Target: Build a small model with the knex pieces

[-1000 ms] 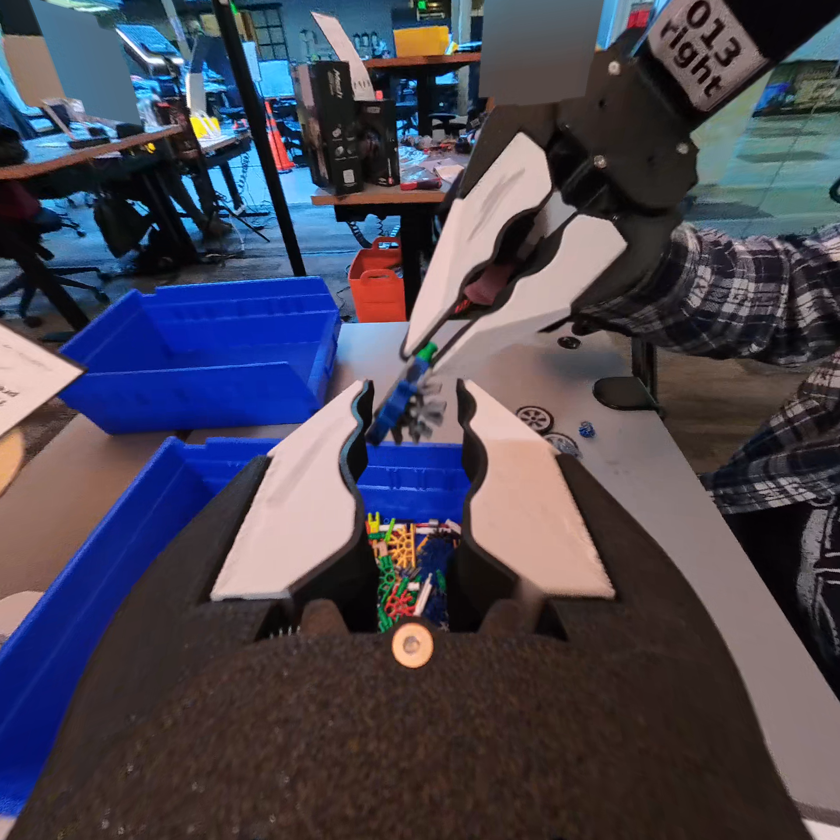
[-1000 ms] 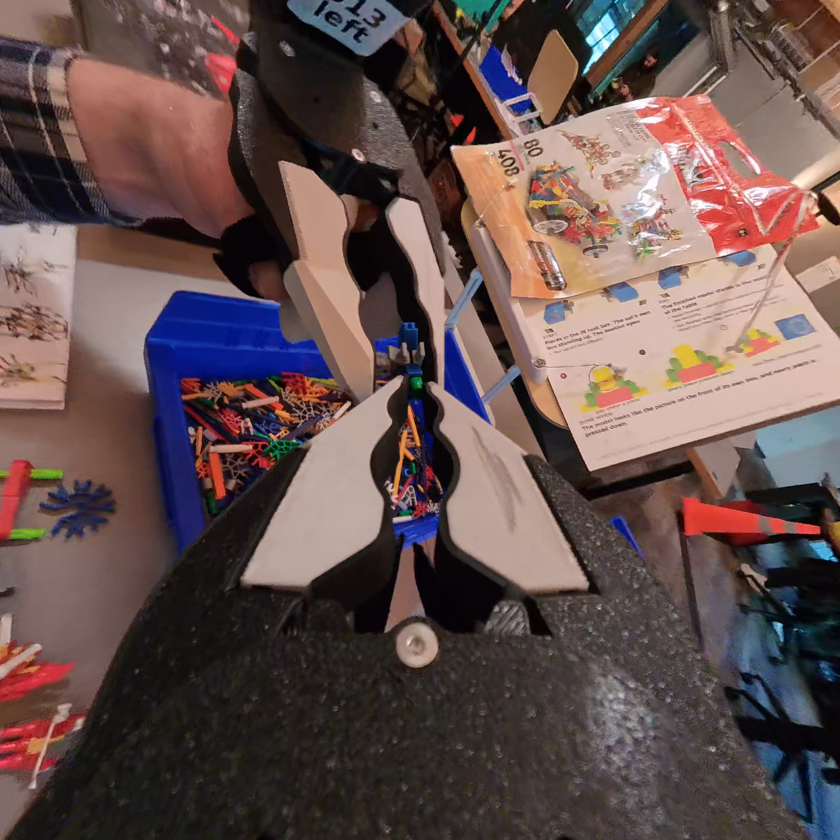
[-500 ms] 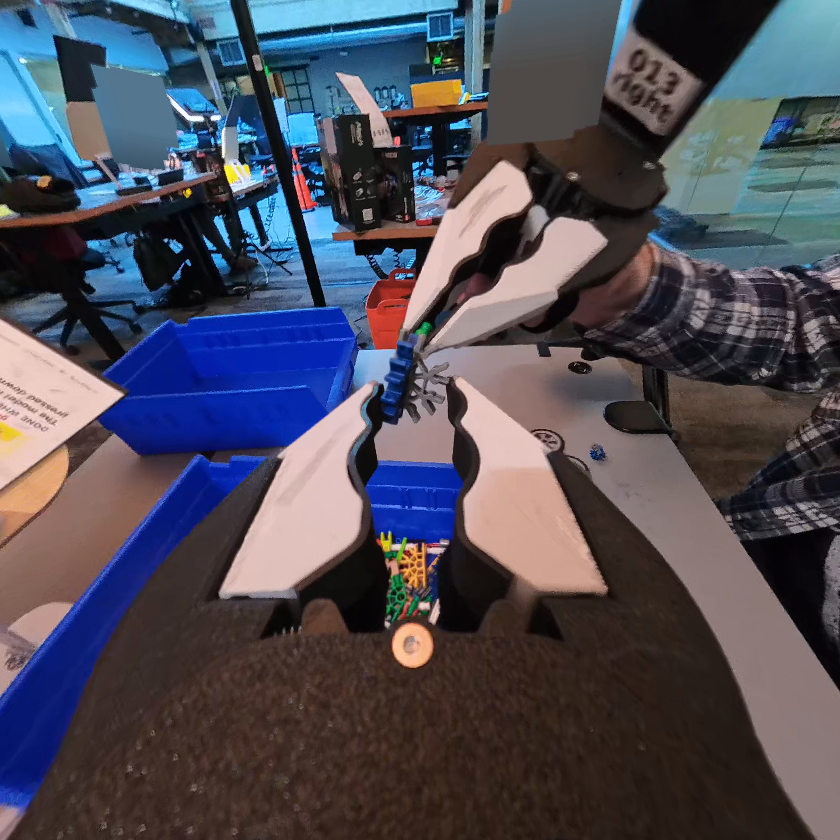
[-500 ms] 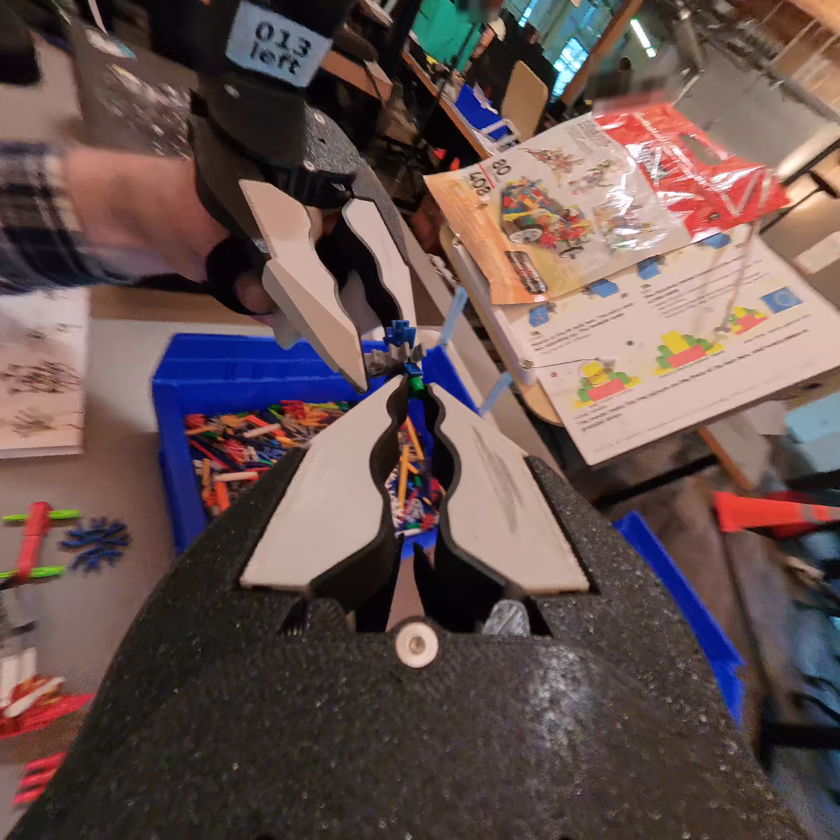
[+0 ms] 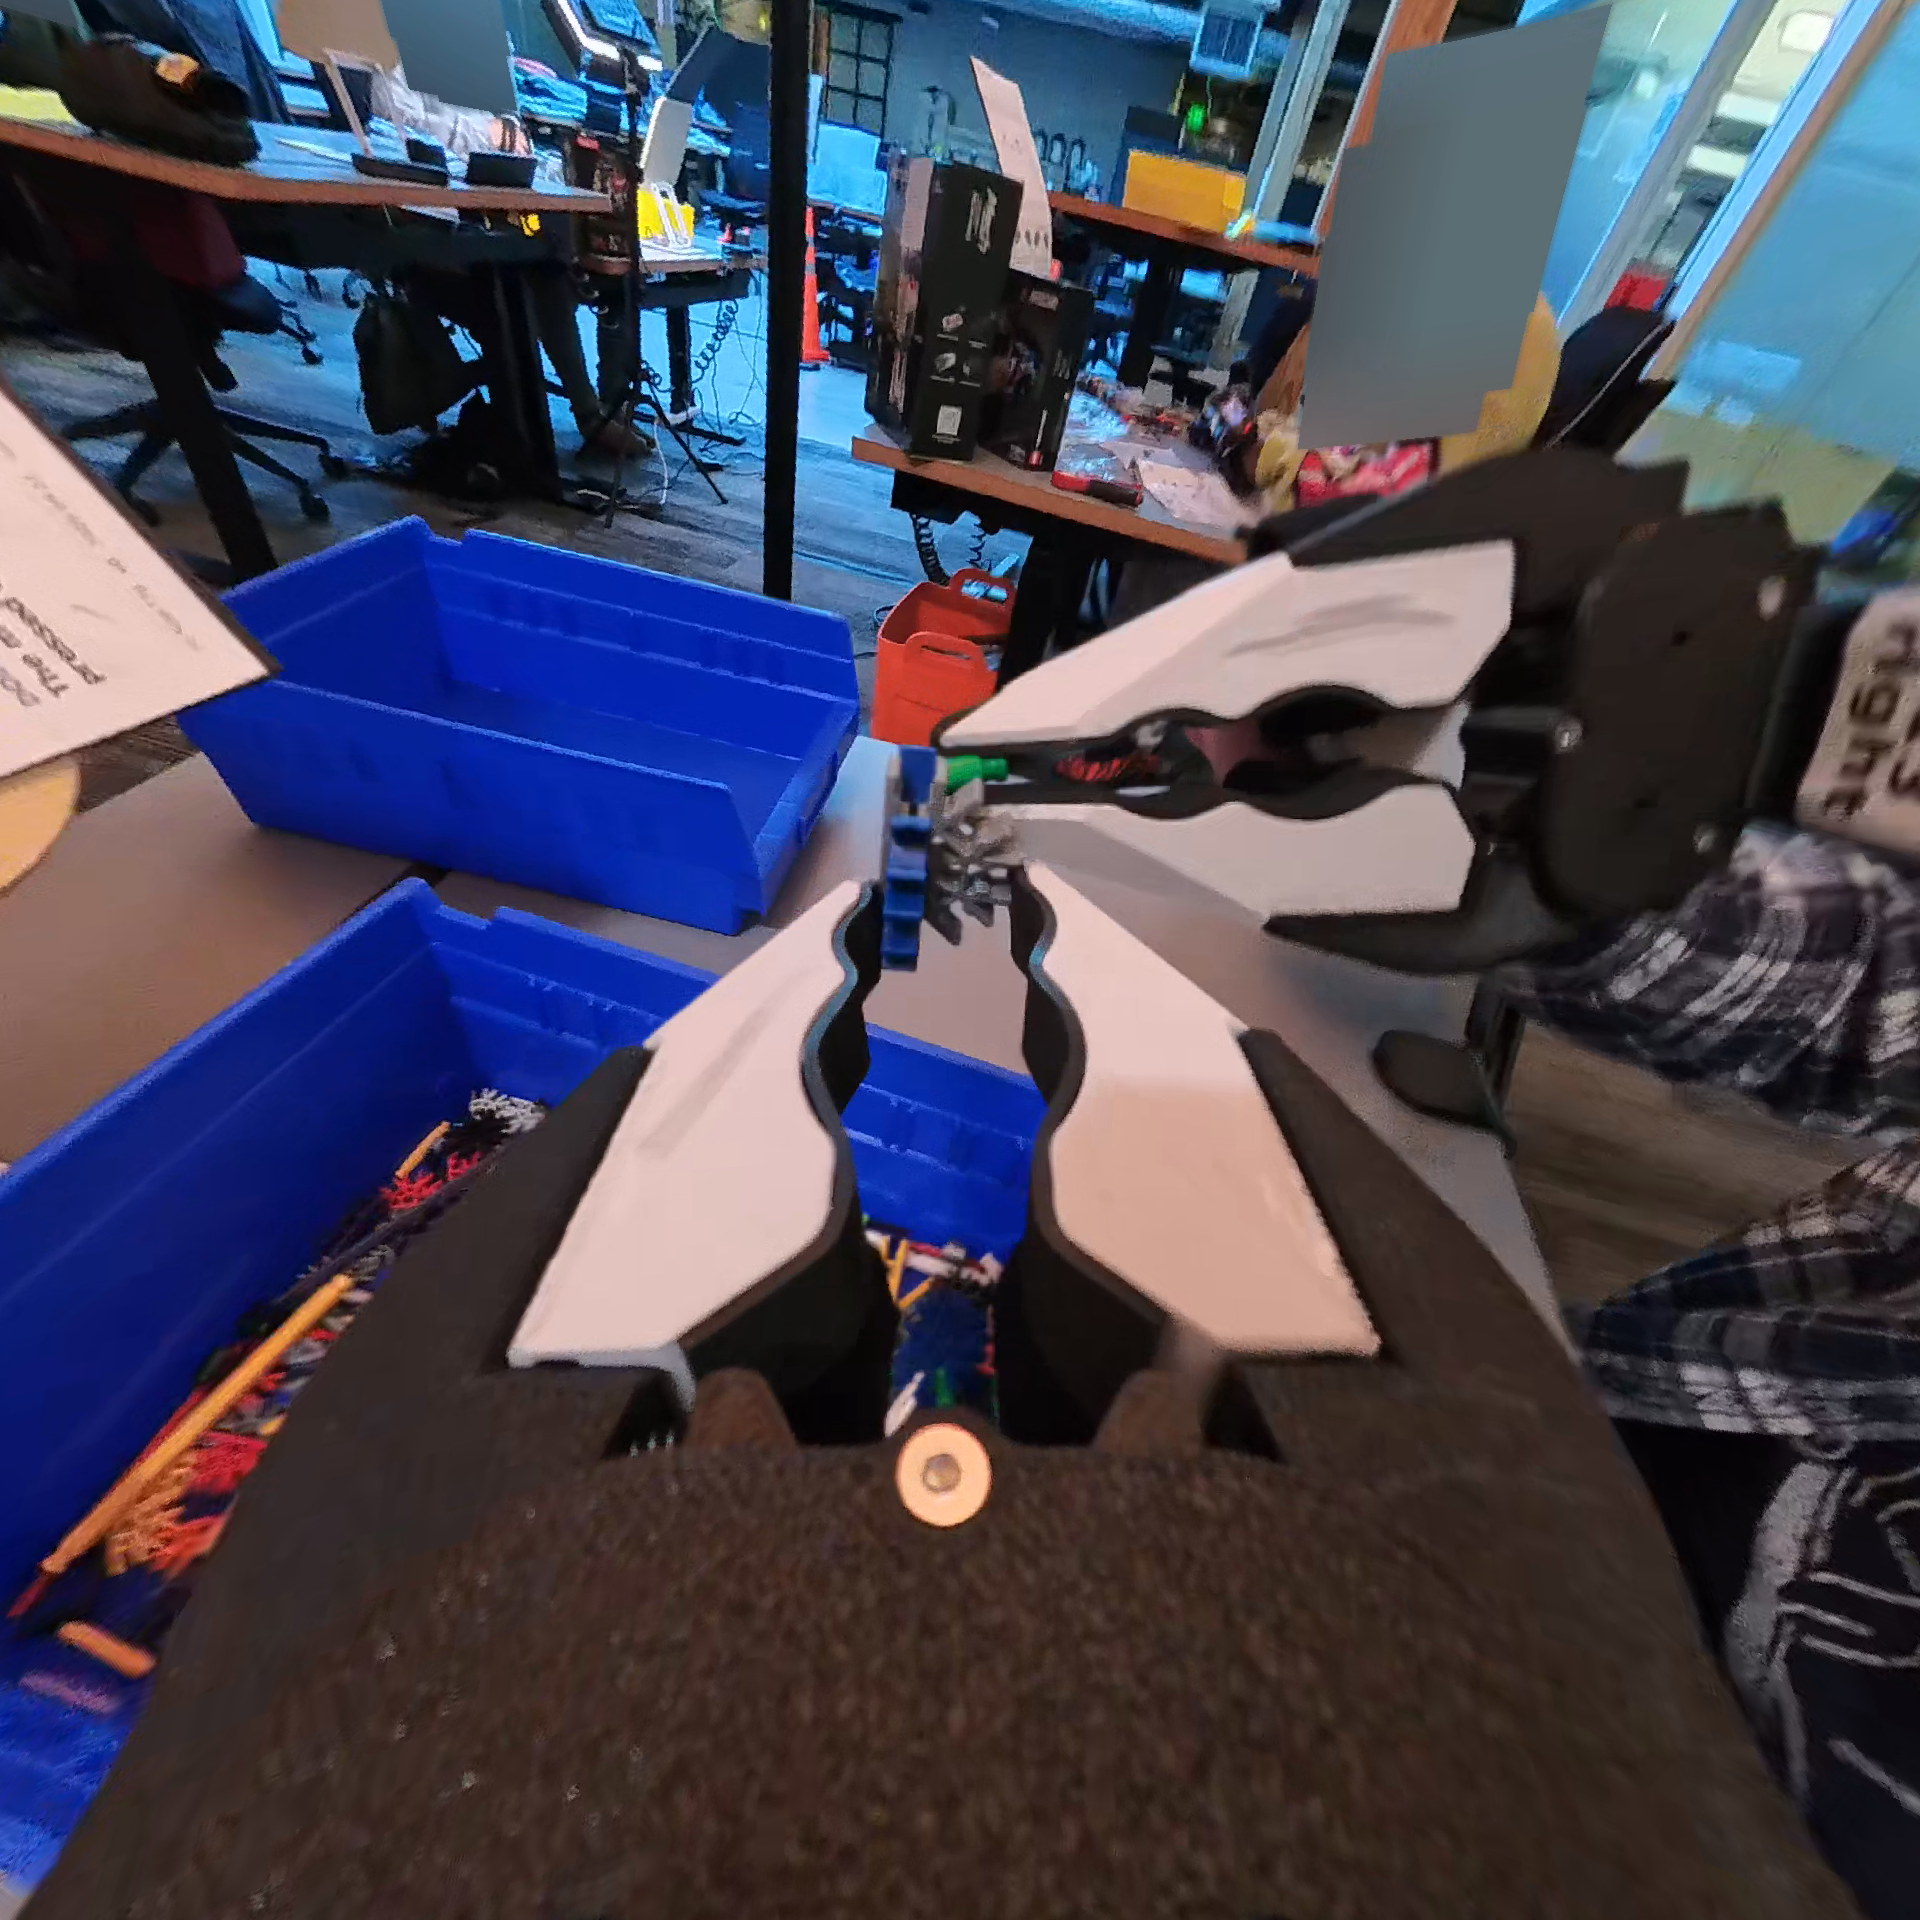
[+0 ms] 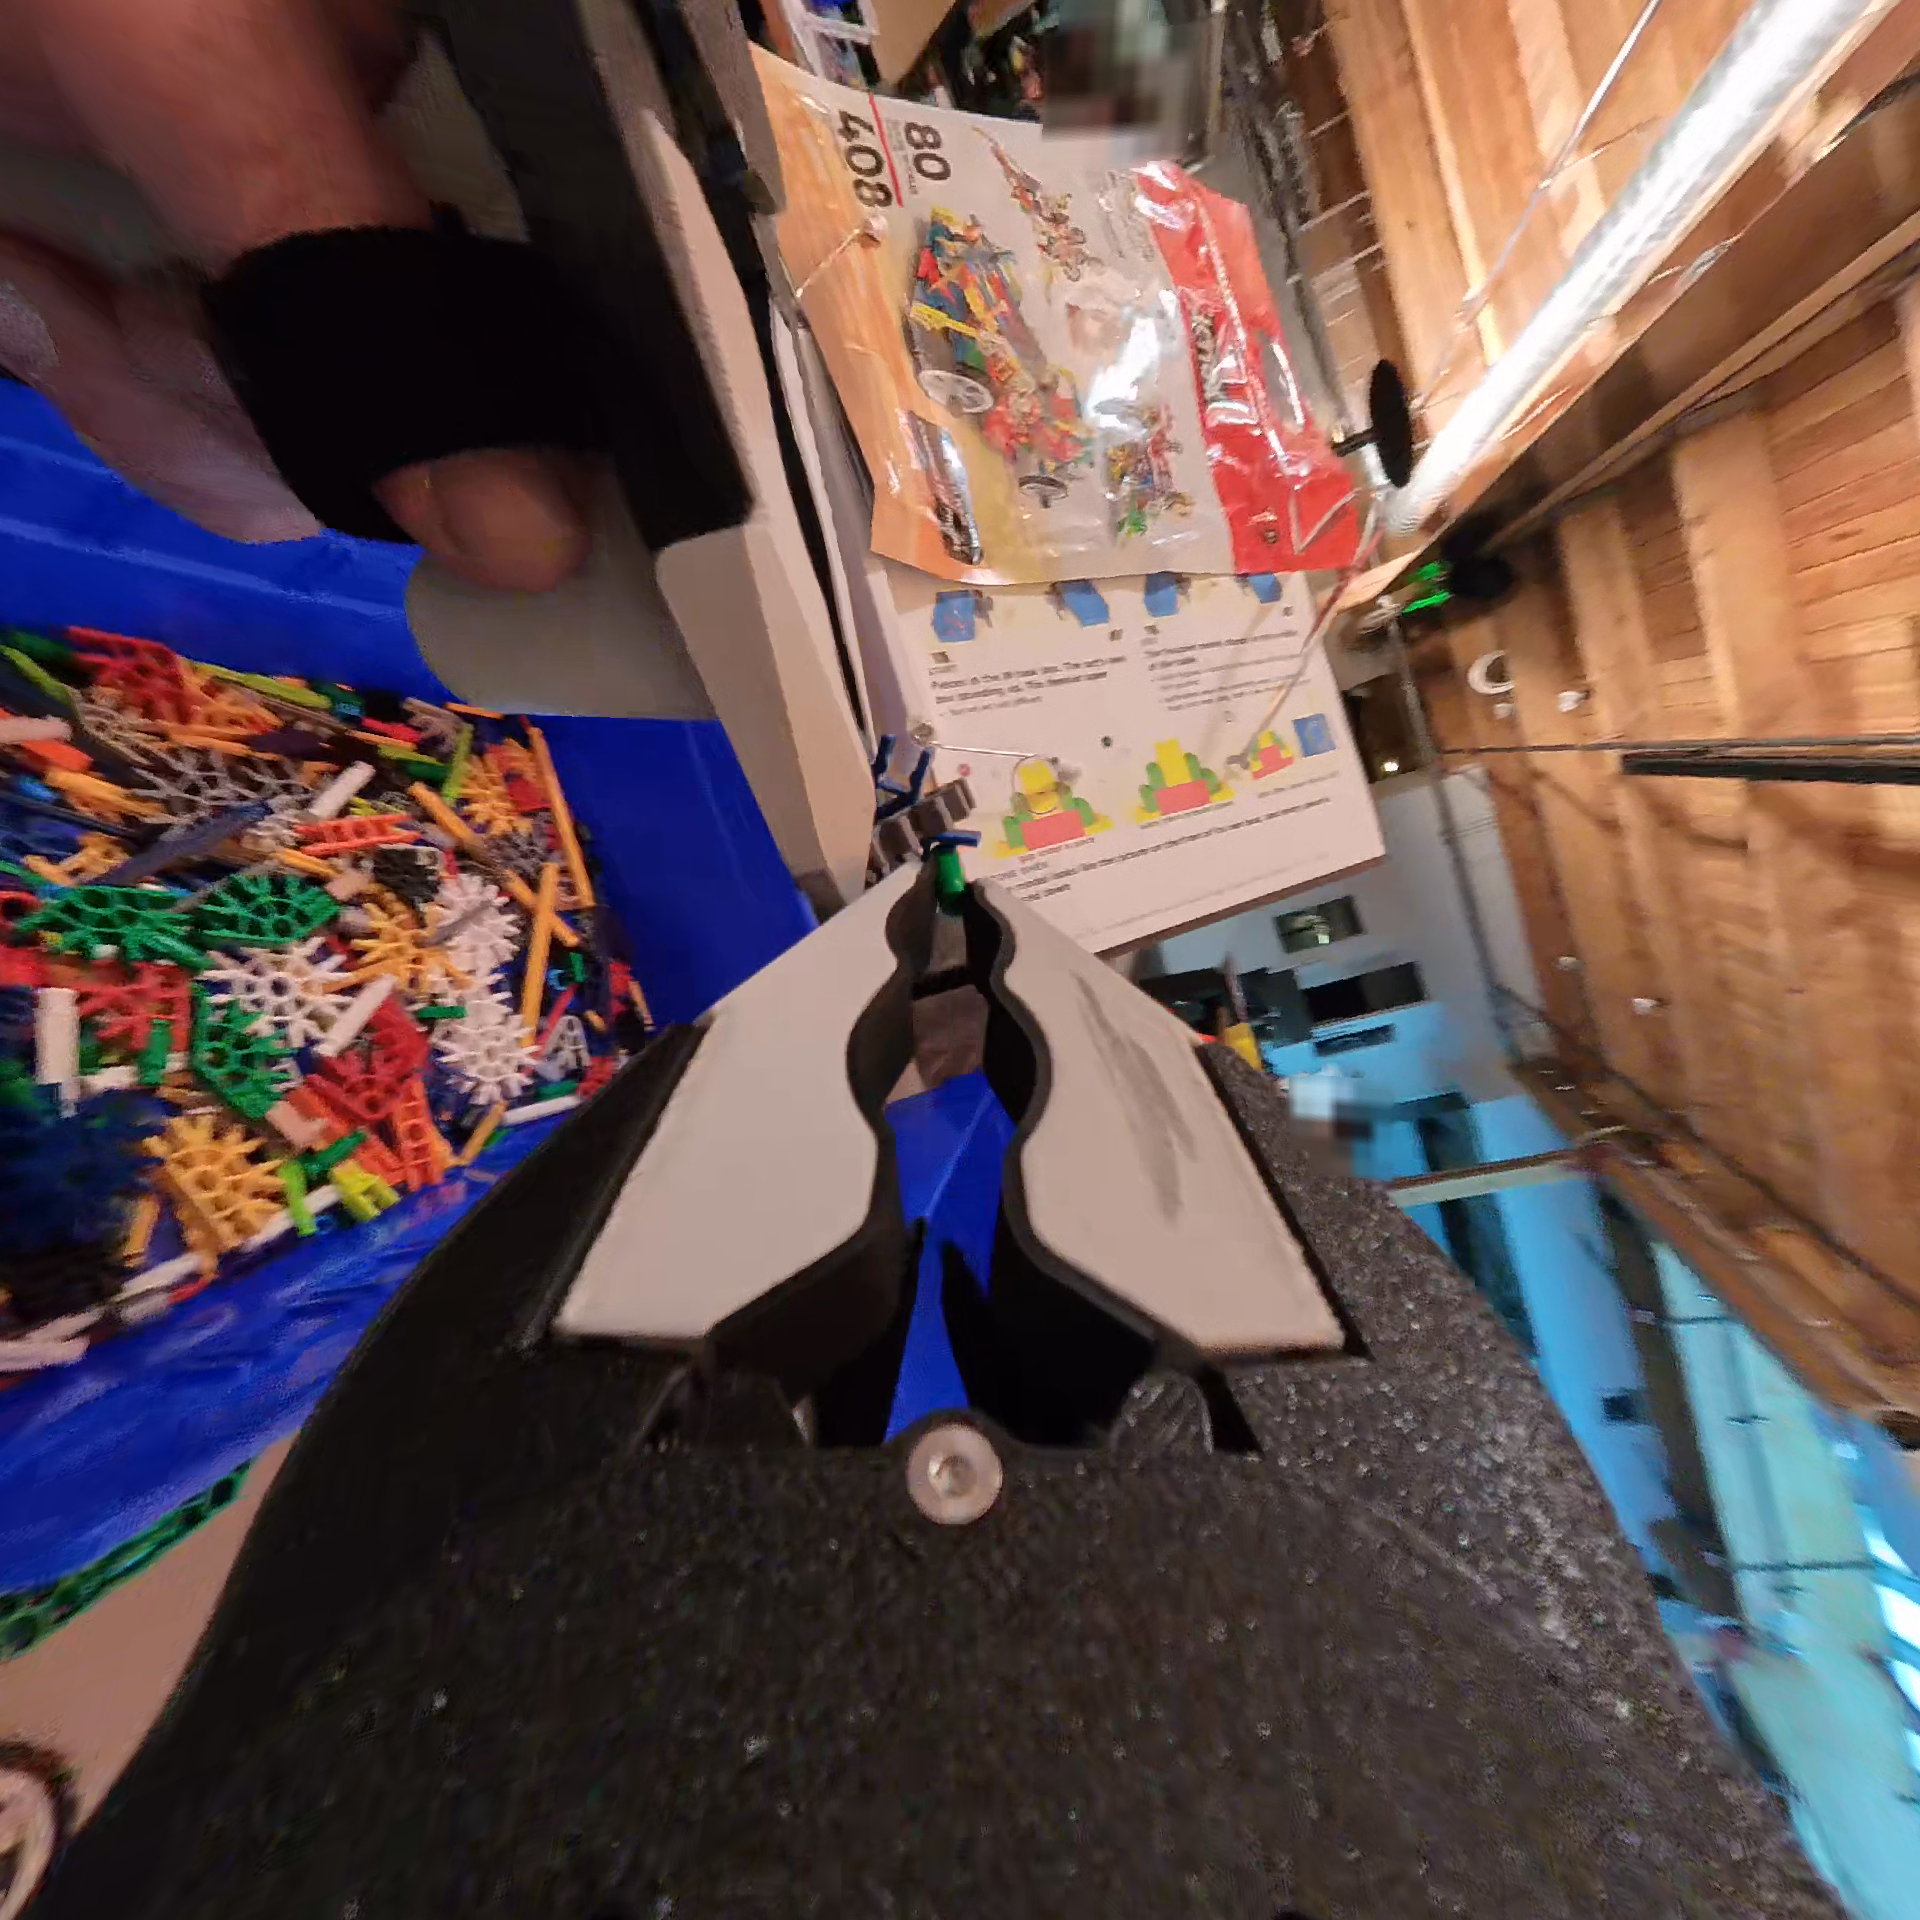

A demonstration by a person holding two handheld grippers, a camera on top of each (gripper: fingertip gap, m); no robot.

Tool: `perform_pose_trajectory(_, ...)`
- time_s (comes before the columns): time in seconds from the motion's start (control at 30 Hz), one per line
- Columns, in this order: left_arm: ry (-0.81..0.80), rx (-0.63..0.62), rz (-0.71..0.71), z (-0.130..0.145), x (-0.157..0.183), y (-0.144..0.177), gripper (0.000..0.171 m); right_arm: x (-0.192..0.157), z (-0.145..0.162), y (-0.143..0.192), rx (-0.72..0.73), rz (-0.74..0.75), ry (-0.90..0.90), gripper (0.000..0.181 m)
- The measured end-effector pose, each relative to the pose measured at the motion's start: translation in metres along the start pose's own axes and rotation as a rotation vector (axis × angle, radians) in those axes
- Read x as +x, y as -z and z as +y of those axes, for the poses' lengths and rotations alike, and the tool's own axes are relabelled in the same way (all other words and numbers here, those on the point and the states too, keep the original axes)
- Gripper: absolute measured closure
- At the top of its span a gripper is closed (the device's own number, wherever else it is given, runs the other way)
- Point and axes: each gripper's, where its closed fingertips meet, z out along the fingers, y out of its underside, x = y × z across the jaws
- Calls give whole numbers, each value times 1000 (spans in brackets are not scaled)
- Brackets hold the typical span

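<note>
From the left: an empty blue bin (image 5: 540, 707) sits behind a nearer blue bin (image 5: 208, 1174) heaped with construction-toy pieces (image 6: 270, 935). Above it the left gripper (image 5: 940, 914) clenches a blue and grey snowflake connector pair (image 5: 925, 862) edge-on, apparently to steady it. To the right, the right gripper (image 5: 961, 774) pinches a short green rod (image 6: 948, 871) whose tip meets the connectors (seemingly lined up with a socket).

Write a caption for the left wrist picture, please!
Two grippers meet on a small blue-and-grey toy piece above a blue bin.
</note>
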Motion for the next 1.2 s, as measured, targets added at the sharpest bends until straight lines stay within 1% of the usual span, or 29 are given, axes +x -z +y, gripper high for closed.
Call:
perform_pose_trajectory(0.07, 86, 39, 39, -2, -3, 1, 150, 2, -2, -4, -8, 35, 36, 178)
perform_pose_trajectory(0.17, 129, 67, 58, -2, -6, 1, 150, 3, -2, -7, -10, 64, 41, 177)
perform_pose_trajectory(0.37, 213, 143, 157, -11, -2, 7, 151, 8, -10, -5, 65, 102, -60, 177)
perform_pose_trajectory(0.4, 235, 164, 184, -14, -1, 9, 151, 10, -12, -4, 87, 106, -98, 177)
perform_pose_trajectory(0.47, 290, 192, 232, -17, 4, 9, 151, 18, -15, -3, 102, 172, -89, 177)
perform_pose_trajectory(0.57, 283, 192, 229, -14, 3, 5, 150, 16, -19, -5, 133, 101, -191, 177)
perform_pose_trajectory(0.63, 236, 171, 199, -12, 0, 7, 150, 13, -20, -5, 151, 48, -250, 178)
perform_pose_trajectory(0.7, 189, 132, 144, -7, -10, 12, 150, 10, -22, -1, 197, -42, -366, 177)
perform_pose_trajectory(0.77, 107, 80, 39, 1, -28, 19, 149, 8, -19, 1, 205, -112, -452, 176)
perform_pose_trajectory(0.87, 62, 62, -30, 0, -42, 36, 149, -11, -2, -8, 135, -242, -552, 176)
perform_pose_trajectory(0.93, 4, 22, -65, 2, -46, 45, 149, -32, 12, -16, 51, -327, -564, 175)
perform_pose_trajectory(1.0, -43, 16, -91, -2, -46, 52, 149, -55, 20, -22, -16, -431, -582, 163)
perform_pose_trajectory(1.03, -57, 7, -94, -2, -45, 54, 149, -65, 22, -24, -39, -482, -599, 154)
perform_pose_trajectory(1.07, -71, -3, -91, -1, -44, 54, 149, -72, 25, -26, -65, -521, -613, 152)
perform_pose_trajectory(1.13, -91, -12, -91, 0, -42, 54, 149, -77, 28, -29, -81, -549, -623, 154)
perform_pose_trajectory(1.17, -101, -18, -79, 1, -39, 53, 149, -79, 27, -28, -84, -575, -627, 165)
perform_pose_trajectory(1.2, -112, -27, -73, 2, -38, 53, 149, -80, 25, -27, -77, -592, -626, 171)
